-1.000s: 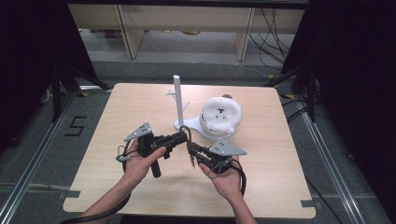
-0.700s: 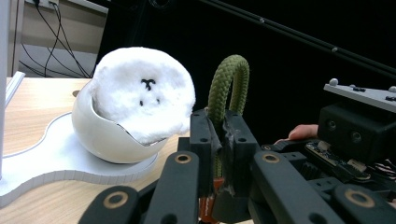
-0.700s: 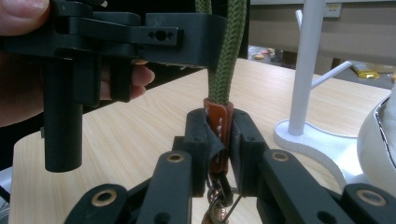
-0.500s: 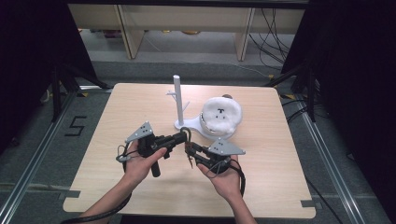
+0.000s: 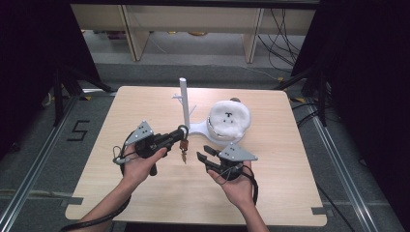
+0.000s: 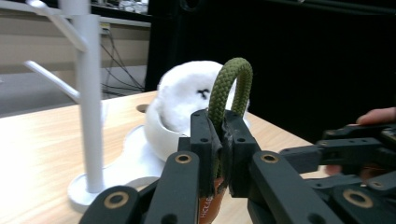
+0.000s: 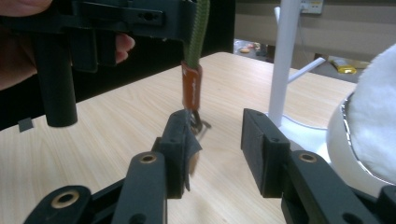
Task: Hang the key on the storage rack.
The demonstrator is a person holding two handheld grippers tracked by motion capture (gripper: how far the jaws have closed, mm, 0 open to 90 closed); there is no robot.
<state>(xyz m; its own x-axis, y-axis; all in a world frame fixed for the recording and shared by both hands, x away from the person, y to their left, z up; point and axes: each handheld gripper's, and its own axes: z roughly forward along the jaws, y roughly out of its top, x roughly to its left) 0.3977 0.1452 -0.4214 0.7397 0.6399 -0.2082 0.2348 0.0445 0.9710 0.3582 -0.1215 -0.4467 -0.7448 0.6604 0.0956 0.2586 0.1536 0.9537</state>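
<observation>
**Green cord loop going toward the white rack**

Olive-green cord loop is sitting just left of centre in the high view, and my left gripper is clenching it, with the brown tag and metal clip dangling below. My right gripper is hovering just right of that clip, its jaws having just been opening, nothing pinched between them. Behind both, the white stand is rising at upper centre, with the fluffy white toy resting on its base to the right.

In the left gripper view, the cord loop is arching up out of my tightly closed pads at centre frame. The stand is standing at the left, its pegs angling upward. I am judging that the loop needs to stay open and upright so a peg can pass through it, so I am gripping low on the cord.

In the right gripper view, my spread jaws are framing the hanging brown tag at upper centre. I am keeping them clear of the clip so the keychain is hanging freely and not twisting.
</observation>
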